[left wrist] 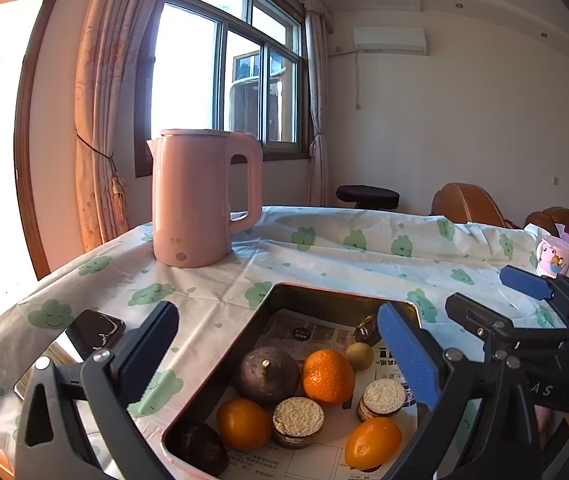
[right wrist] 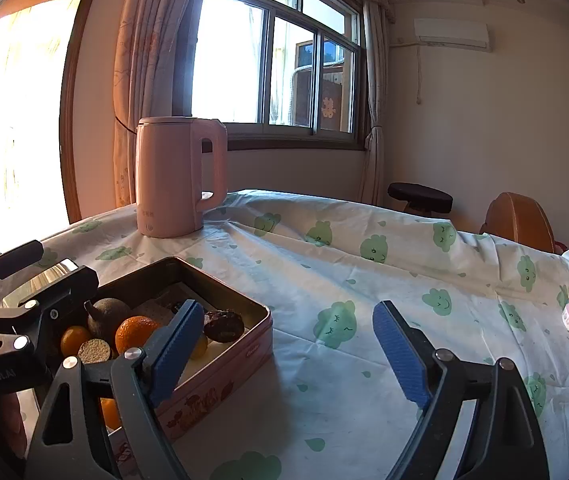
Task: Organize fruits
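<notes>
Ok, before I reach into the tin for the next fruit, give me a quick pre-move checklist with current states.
1. Left gripper open and empty: ok.
2. Right gripper open, nothing between its pads: ok.
3. Tin open, fruit reachable from above: ok.
4. Target free: the orange lies on top, but touches the dark round fruit: ok, with care.
5. Round biscuits mixed among the fruit: not ok.
6. Place to put fruit down: cannot tell; only bare tablecloth shows beside the tin.

Probably a home living room: curtained window [left wrist: 224, 68], air conditioner [left wrist: 390, 40], clothed table [right wrist: 324, 280]
</notes>
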`<state>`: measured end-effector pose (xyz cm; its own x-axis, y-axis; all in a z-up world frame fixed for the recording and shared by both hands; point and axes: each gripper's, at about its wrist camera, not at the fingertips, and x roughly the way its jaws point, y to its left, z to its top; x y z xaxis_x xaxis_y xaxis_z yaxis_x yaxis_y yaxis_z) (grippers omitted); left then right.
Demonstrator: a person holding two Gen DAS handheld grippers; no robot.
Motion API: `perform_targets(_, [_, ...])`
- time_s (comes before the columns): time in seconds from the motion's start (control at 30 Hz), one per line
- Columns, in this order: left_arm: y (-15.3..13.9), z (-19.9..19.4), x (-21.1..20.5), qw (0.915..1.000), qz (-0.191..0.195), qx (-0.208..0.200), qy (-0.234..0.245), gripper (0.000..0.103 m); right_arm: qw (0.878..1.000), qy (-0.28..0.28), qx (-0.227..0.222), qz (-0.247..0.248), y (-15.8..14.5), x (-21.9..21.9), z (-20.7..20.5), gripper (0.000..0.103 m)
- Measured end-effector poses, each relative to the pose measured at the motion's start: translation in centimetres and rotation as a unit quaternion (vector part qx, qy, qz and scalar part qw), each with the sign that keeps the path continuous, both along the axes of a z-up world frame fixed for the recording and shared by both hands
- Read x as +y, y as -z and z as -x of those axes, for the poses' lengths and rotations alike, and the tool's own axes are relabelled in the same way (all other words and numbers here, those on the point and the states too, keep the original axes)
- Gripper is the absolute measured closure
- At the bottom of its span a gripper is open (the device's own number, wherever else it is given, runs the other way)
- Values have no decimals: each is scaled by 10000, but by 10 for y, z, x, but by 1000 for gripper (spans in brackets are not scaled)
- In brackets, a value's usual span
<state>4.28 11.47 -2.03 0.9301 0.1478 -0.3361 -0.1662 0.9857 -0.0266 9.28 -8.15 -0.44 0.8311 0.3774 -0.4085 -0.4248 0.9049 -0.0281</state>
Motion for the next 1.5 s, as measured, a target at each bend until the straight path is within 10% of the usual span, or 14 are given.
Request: perform_targets(1.5, [-1, 0, -3, 9999, -120, -8, -100, 0, 9999, 85, -89, -55, -3, -4, 2, 13])
